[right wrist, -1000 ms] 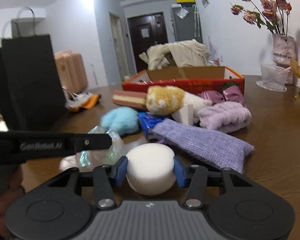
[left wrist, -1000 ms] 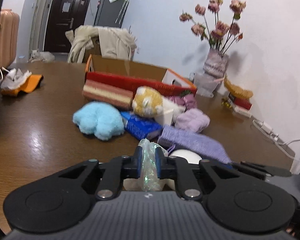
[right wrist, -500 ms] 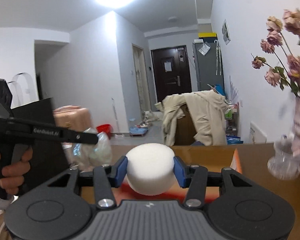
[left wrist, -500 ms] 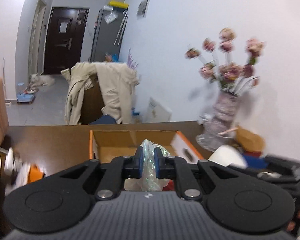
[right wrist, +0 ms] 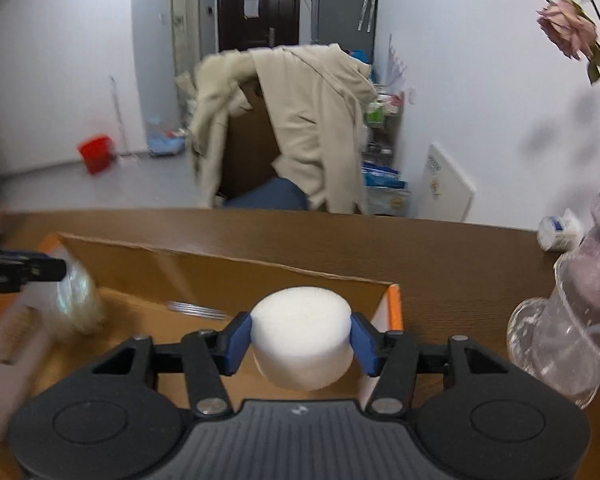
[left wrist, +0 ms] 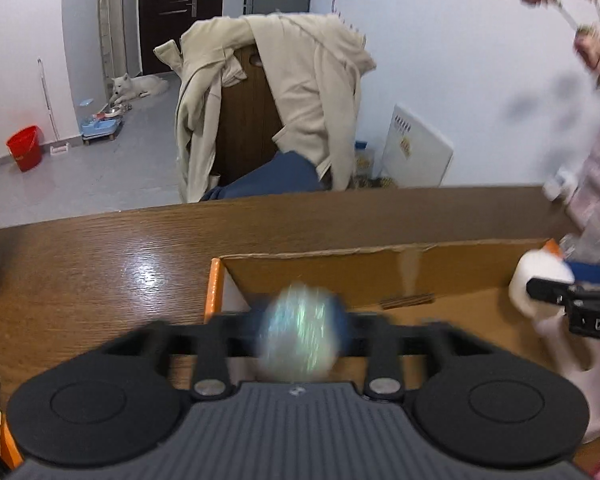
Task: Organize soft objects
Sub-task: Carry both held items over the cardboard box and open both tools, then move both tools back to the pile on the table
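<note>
Left wrist view: left gripper point(left wrist: 300, 334) over the near left part of an open cardboard box point(left wrist: 380, 276). An iridescent plastic bag point(left wrist: 300, 340), heavily blurred, sits between its fingers, which appear spread wider than the bag; whether they grip it cannot be told. Box stands on a brown wooden table point(left wrist: 100, 260). At the right edge, a white foam cylinder point(left wrist: 540, 280) and part of the other tool.

Right wrist view: right gripper point(right wrist: 302, 340) closed on the white foam cylinder point(right wrist: 302, 336), blue pads point(right wrist: 238, 338) pressing both sides, held above the box point(right wrist: 220, 276) near its orange right edge. The bag point(right wrist: 74, 300) shows at far left under the left gripper's tip, inside the box.

Surroundings: clear plastic cup point(right wrist: 560, 344) and vase of dried flowers point(right wrist: 568, 28) at right; beyond the table, a chair draped with a beige coat point(right wrist: 300, 120).
</note>
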